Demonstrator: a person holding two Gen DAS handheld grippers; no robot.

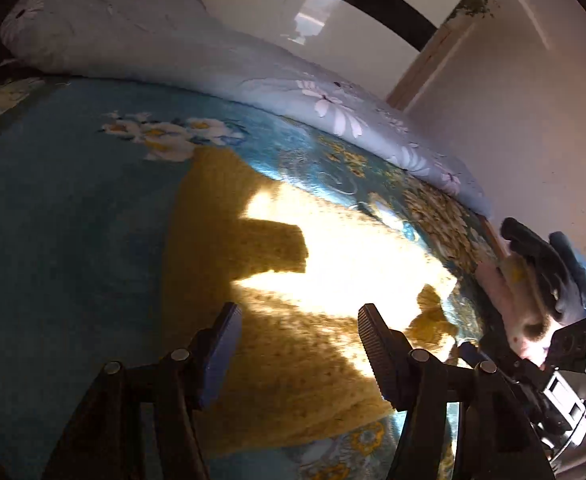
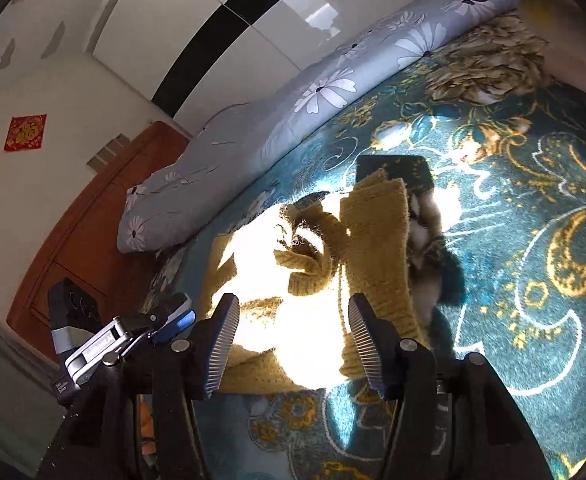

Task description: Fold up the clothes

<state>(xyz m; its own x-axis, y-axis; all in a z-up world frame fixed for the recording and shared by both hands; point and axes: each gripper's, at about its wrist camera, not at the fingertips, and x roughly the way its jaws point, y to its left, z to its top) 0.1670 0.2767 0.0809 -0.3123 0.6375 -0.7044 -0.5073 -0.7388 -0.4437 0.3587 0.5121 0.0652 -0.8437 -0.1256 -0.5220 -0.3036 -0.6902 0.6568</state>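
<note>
While both claws gape, the sweater (image 2: 377, 240) lies beyond the right claw (image 2: 293, 340).

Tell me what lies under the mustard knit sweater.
The mustard knit sweater lies spread on a teal floral blanket, which shows all around it. Sun glare washes out its middle, and whatever sits beneath the knit itself is covered. Both grippers hover open above it.

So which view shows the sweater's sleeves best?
The right wrist view: the yellow sweater lies with its sleeve and ribbed cuff visible. The left wrist view shows only its flat knit body, partly washed out by sunlight.
</note>
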